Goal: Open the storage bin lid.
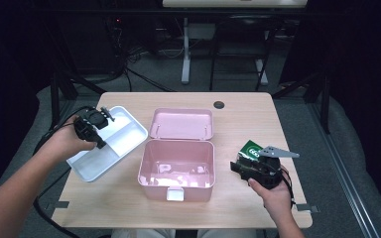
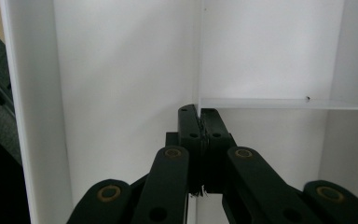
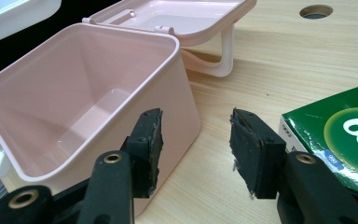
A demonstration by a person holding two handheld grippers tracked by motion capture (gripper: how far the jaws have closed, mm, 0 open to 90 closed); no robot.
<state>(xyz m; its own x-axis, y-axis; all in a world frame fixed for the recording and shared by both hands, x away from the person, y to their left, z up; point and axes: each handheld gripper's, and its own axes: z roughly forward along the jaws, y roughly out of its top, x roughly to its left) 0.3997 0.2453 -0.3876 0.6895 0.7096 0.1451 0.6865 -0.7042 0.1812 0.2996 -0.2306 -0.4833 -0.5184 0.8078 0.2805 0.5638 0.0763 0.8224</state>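
A white divided tray (image 1: 124, 135) lies at the table's left side. My left gripper (image 1: 100, 141) is shut on it. In the left gripper view the jaws (image 2: 199, 115) pinch the thin upright divider wall (image 2: 199, 56) of the tray, whose compartments look bare. An open pink box (image 1: 176, 168) stands mid-table with its lid (image 1: 181, 124) folded back, and nothing lies inside it (image 3: 74, 107). My right gripper (image 1: 243, 167) is open to the right of the box, with nothing between its pads (image 3: 196, 128). A green carton (image 3: 340, 135) lies just beside it (image 1: 250, 148).
A round cable hole (image 1: 219, 104) sits in the table's far edge. The tray's near-left corner reaches the table's left edge. Bare wood lies in front of the pink box and at the far right. Cables trail off the left side.
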